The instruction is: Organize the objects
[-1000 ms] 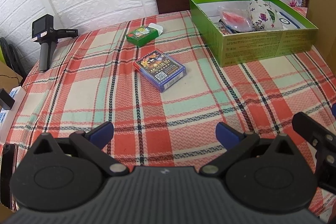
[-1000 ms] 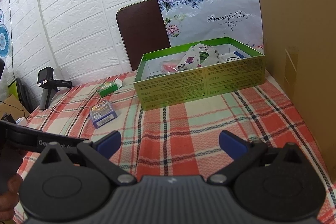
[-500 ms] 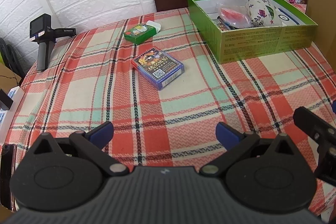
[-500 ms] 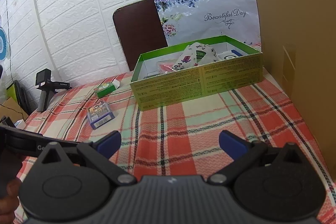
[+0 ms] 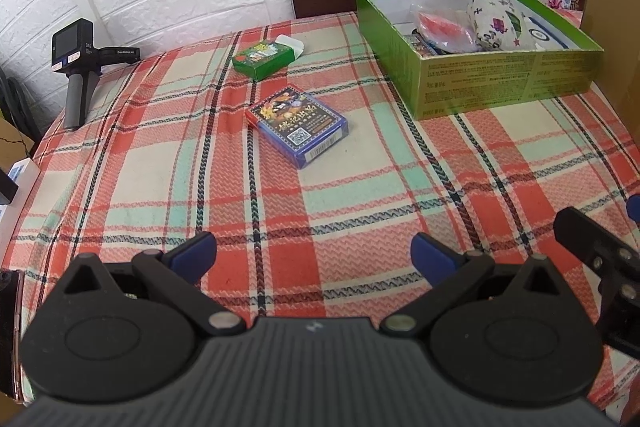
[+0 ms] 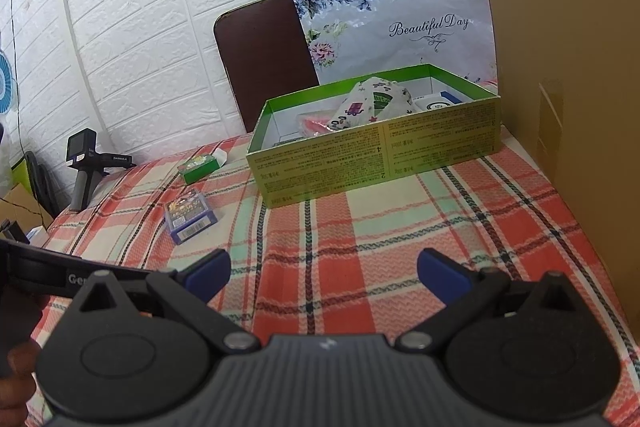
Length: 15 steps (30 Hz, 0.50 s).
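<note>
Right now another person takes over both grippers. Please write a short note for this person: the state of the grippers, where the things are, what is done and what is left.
Left gripper: open, holds nothing, above the plaid cloth.
Right gripper: open, holds nothing, also above the cloth.
Green box: at the far right of the table, with a patterned pouch, a clear bag with something red and a few other items already inside.
Left to do: the blue card pack lies flat on the cloth, left of the box; the small green pack lies behind it with its flap open. Probably both go into the box.
</note>
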Each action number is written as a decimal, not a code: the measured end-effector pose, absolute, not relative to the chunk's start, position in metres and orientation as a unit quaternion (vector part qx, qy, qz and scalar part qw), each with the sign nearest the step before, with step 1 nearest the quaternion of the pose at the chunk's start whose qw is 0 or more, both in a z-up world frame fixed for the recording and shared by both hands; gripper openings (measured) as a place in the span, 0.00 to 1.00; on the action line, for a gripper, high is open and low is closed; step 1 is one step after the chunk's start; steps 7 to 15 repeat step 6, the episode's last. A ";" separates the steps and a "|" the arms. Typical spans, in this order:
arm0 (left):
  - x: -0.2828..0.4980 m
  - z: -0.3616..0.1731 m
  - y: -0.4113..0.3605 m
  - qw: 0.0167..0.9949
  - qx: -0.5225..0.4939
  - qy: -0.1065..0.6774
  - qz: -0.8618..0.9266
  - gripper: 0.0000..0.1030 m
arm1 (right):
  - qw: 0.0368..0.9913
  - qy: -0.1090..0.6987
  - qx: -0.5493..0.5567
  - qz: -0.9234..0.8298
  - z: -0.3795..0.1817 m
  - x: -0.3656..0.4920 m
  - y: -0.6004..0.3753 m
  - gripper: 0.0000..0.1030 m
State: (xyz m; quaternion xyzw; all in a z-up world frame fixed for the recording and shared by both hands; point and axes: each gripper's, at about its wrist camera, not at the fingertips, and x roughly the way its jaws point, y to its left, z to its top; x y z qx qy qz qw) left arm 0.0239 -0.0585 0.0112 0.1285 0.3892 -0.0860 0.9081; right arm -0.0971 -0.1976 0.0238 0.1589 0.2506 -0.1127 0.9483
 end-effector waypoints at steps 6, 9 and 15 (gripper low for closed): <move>0.026 0.016 -0.053 0.915 0.124 0.374 -0.089 1.00 | 0.954 0.239 0.148 -0.100 0.026 -0.098 -0.191 1.00; 0.026 0.016 -0.053 0.915 0.124 0.374 -0.089 1.00 | 0.954 0.239 0.148 -0.100 0.026 -0.098 -0.191 1.00; 0.026 0.016 -0.053 0.915 0.124 0.374 -0.089 1.00 | 0.954 0.239 0.148 -0.100 0.026 -0.098 -0.191 1.00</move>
